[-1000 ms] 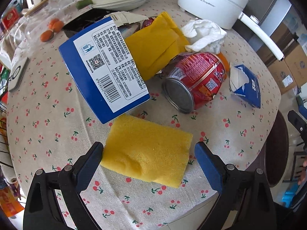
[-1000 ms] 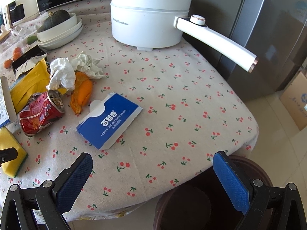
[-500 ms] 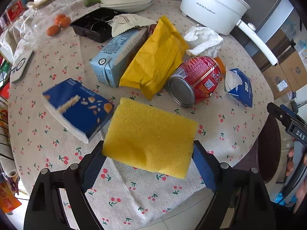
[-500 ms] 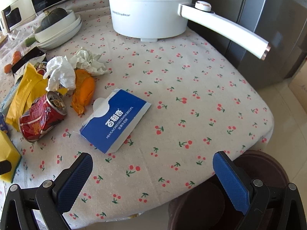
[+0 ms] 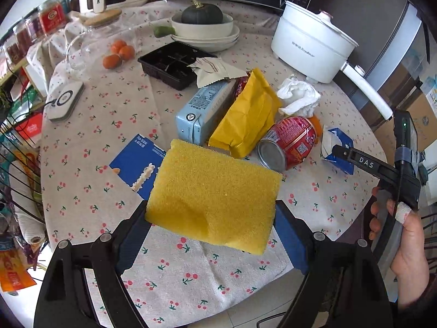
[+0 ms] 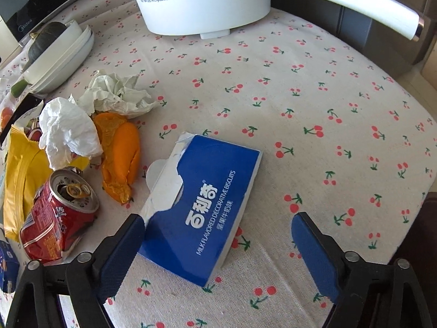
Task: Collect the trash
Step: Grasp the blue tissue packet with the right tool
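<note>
My left gripper (image 5: pixel 210 224) is shut on a yellow sponge (image 5: pixel 213 194) and holds it above the table's front edge. My right gripper (image 6: pixel 218 240) is open, low over the table, with a torn blue biscuit box (image 6: pixel 202 207) between its fingers; the left finger touches the box's edge. Beside it lie a crushed red can (image 6: pixel 57 216), orange peel (image 6: pixel 120 158), crumpled tissues (image 6: pixel 68 131) and a yellow bag (image 6: pixel 21 172). The left wrist view also shows the can (image 5: pixel 289 142), the yellow bag (image 5: pixel 245 117), a light blue carton (image 5: pixel 204 112) and a second blue box (image 5: pixel 136 164).
A white electric pot (image 6: pixel 202 0) with a long handle (image 6: pixel 341 2) stands at the back. Stacked bowls with a squash (image 5: pixel 203 24), a black tray (image 5: pixel 172 63), oranges (image 5: pixel 118 53) and a glass jar sit farther back. A dark bin (image 6: pixel 426 235) is below the table's right edge.
My left gripper closed on the sponge and lifted it off the table. The big blue box fell flat. My right gripper moved forward and down around the torn biscuit box.
</note>
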